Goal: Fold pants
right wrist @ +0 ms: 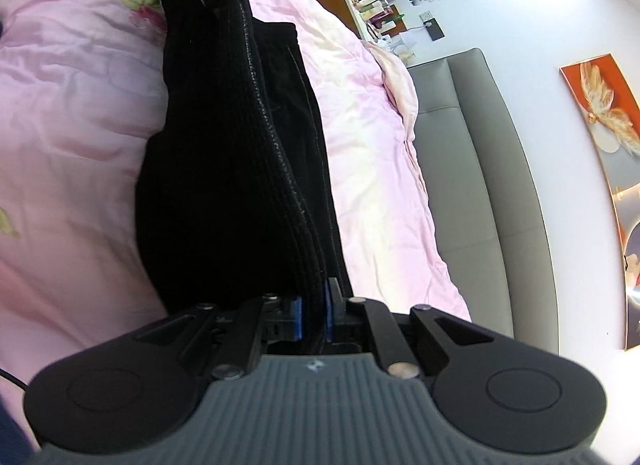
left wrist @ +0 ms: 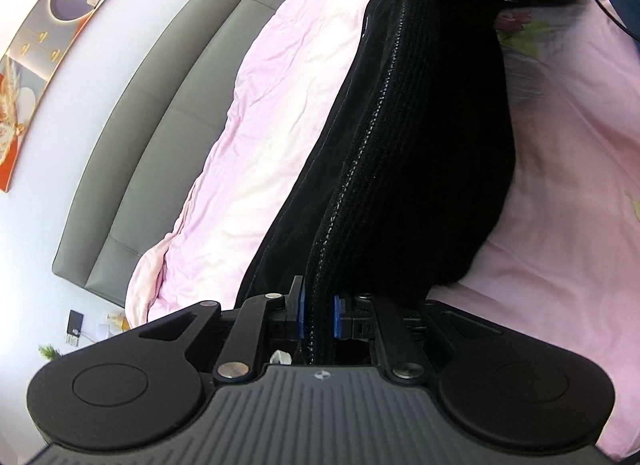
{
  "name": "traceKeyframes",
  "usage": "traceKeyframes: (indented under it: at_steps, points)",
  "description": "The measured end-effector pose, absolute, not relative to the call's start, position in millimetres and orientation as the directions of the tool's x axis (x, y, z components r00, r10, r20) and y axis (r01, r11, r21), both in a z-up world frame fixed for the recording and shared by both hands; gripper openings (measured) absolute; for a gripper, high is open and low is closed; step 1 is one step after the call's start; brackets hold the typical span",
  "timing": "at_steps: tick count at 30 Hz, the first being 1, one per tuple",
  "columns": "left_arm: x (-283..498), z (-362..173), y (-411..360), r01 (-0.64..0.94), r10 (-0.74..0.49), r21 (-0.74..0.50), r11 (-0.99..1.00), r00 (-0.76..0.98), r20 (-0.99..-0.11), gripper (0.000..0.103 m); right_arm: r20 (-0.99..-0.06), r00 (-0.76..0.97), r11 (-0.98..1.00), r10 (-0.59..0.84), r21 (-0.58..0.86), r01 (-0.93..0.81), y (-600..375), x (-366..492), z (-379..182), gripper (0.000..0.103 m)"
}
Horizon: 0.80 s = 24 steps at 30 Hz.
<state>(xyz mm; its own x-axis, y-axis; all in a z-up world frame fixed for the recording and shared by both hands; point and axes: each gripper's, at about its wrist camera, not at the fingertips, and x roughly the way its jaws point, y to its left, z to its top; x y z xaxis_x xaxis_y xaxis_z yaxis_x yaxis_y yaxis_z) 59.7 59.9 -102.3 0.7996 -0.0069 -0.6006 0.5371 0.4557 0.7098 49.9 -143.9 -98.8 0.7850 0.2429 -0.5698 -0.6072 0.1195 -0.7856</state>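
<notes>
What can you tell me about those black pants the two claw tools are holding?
The black pants look like soft, velvety fabric with a ribbed knit waistband. That band is stretched taut between the left gripper and right gripper, each shut on one end. The rest hangs slack below, draping onto the pink floral quilt of a bed.

Left hand-held gripper [left wrist: 319, 317] and right hand-held gripper [right wrist: 313, 315] are facing each other, each clamping ribbed black cloth between its jaws.
</notes>
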Motion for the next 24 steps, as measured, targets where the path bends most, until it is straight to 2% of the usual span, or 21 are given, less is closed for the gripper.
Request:
traceKeyframes:
  at_steps: [11,16,24]
  points:
    - [162,-80,71,0.565,-0.029,0.649,0.509,0.765,-0.643,0.012,-0.514,0.823,0.137,0.241,-0.822,-0.553,-145,138,-79,0.003]
    - [227,-95,75,0.601,-0.024,0.600,0.527,0.717,-0.697,0.012,-0.549,0.804,0.112,0.228,-0.805,-0.582,-141,193,-96,0.003]
    - [314,-148,82,0.650,0.017,0.538,0.537,0.630,-0.777,0.012,-0.636,0.746,0.113,0.199,-0.741,-0.662,-136,270,-148,0.003]
